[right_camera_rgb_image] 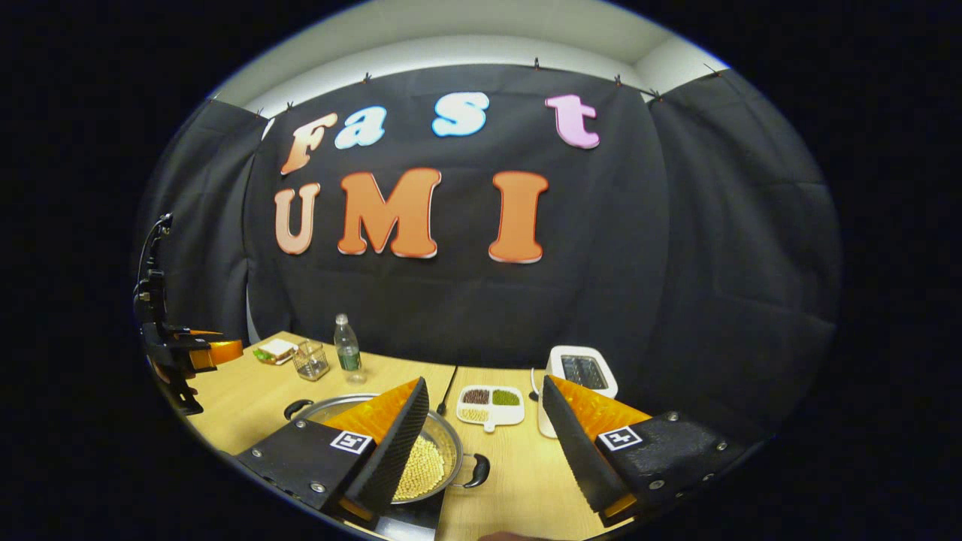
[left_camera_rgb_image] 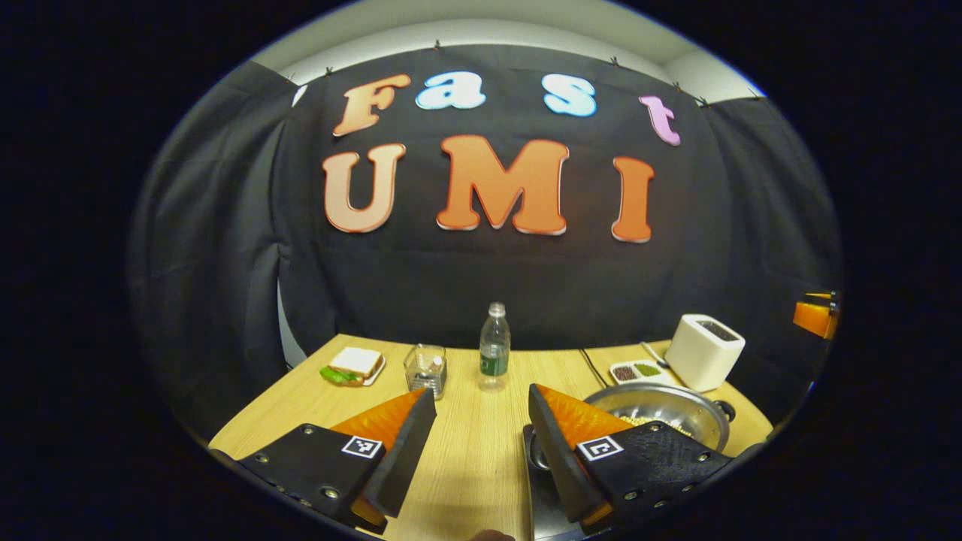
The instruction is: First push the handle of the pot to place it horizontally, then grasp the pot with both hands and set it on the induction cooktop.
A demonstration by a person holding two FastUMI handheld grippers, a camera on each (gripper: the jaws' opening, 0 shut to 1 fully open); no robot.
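Nearest the lens, the left gripper [left_camera_rgb_image: 481, 421] holds its fingers wide apart over bare worktop [left_camera_rgb_image: 473, 451], gripping nothing; the right gripper [right_camera_rgb_image: 485, 428] is likewise spread and empty. Just past the right gripper's left finger sits the pot [right_camera_rgb_image: 432, 458], a shallow steel pan with pale beans inside, resting on what looks like the dark induction cooktop [right_camera_rgb_image: 409, 518], though too little of that surface shows to be sure. Its near handle [right_camera_rgb_image: 478, 470] juts toward the gap between the right fingers; the far handle [right_camera_rgb_image: 298, 408] points away to the left. Beyond lie a sectioned dish [right_camera_rgb_image: 490, 404], a toaster [right_camera_rgb_image: 582, 372], a bottle [right_camera_rgb_image: 346, 349], a glass [right_camera_rgb_image: 310, 359] and a sandwich plate [right_camera_rgb_image: 276, 350].

The risk, as judged from here: a push on the handle that catches the rim instead could tip the pan and spill beans, or slide it sideways into the dish.
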